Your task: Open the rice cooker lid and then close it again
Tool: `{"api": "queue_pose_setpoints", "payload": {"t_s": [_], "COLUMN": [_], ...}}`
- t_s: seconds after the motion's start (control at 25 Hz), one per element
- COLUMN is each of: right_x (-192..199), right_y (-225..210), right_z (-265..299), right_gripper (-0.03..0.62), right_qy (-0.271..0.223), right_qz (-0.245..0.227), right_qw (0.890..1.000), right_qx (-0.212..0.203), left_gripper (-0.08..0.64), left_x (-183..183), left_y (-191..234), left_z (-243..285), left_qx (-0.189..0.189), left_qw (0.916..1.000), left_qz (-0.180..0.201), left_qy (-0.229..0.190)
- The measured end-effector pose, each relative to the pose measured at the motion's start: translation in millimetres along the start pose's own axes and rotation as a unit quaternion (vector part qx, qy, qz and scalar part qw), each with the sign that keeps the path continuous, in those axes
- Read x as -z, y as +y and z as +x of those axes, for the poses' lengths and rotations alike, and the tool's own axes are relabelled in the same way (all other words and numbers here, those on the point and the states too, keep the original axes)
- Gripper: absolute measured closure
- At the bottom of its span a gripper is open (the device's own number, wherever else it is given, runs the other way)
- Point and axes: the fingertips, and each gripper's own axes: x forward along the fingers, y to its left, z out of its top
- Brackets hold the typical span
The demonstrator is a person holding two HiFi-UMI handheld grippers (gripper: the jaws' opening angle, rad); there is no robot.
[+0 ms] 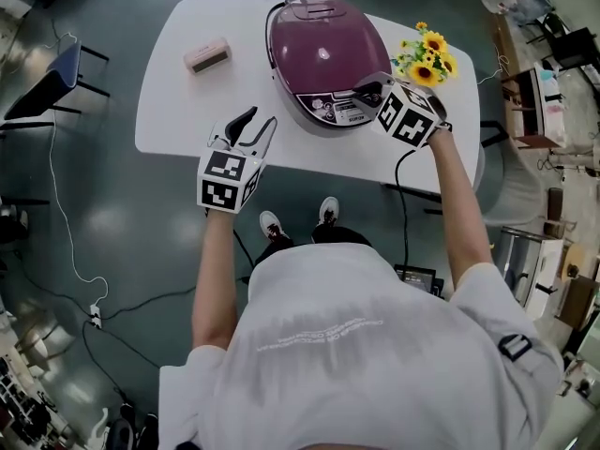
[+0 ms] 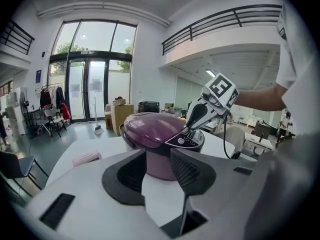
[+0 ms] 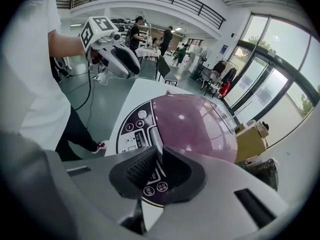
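Note:
The purple rice cooker (image 1: 323, 54) stands on the white table (image 1: 178, 111) with its lid down. My right gripper (image 1: 367, 90) points steeply down at the front control panel (image 1: 333, 109). In the right gripper view its jaws (image 3: 159, 156) are drawn almost together over the silver lid button (image 3: 152, 136), with nothing pinched between them. My left gripper (image 1: 246, 125) hovers open over the table's near edge, to the left of the cooker, and holds nothing. The left gripper view shows the cooker (image 2: 155, 134) beyond the open jaws and the right gripper (image 2: 192, 126) on its panel.
A pink box (image 1: 207, 56) lies on the table left of the cooker. Sunflowers (image 1: 427, 59) stand at the table's right end. A black cord hangs from the table's right side. Chairs and cables are on the floor around.

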Motion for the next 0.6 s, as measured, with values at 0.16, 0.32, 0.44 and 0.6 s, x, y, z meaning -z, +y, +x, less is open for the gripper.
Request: {"api": "queue_pose_setpoints", "payload": {"t_s": [0.16, 0.32, 0.44, 0.6], "right_x": [0.7, 0.8, 0.9, 0.6], "right_y": [0.4, 0.9, 0.2, -0.6], "right_z": [2.7, 4.1, 4.3, 5.1], "right_gripper": [0.537, 0.537, 0.537, 0.538], "right_qy": [0.013, 0.014, 0.008, 0.009], "right_qz": [-0.018, -0.028, -0.018, -0.006], "right_qw": [1.000, 1.000, 1.000, 1.000], "right_qx": [-0.003, 0.001, 0.009, 0.018], "left_gripper": [0.394, 0.394, 0.399, 0.399], "left_x": [6.2, 9.4, 10.4, 15.0], "left_y": [-2.2, -4.1, -8.6, -14.0], "left_z": [1.9, 2.6, 4.8, 5.9], "left_qx": [0.006, 0.007, 0.012, 0.016], "left_qw": [1.0000, 0.9999, 0.9998, 0.9996], "left_qz": [-0.005, -0.012, -0.016, -0.021], "left_qy": [0.005, 0.005, 0.004, 0.007]}}
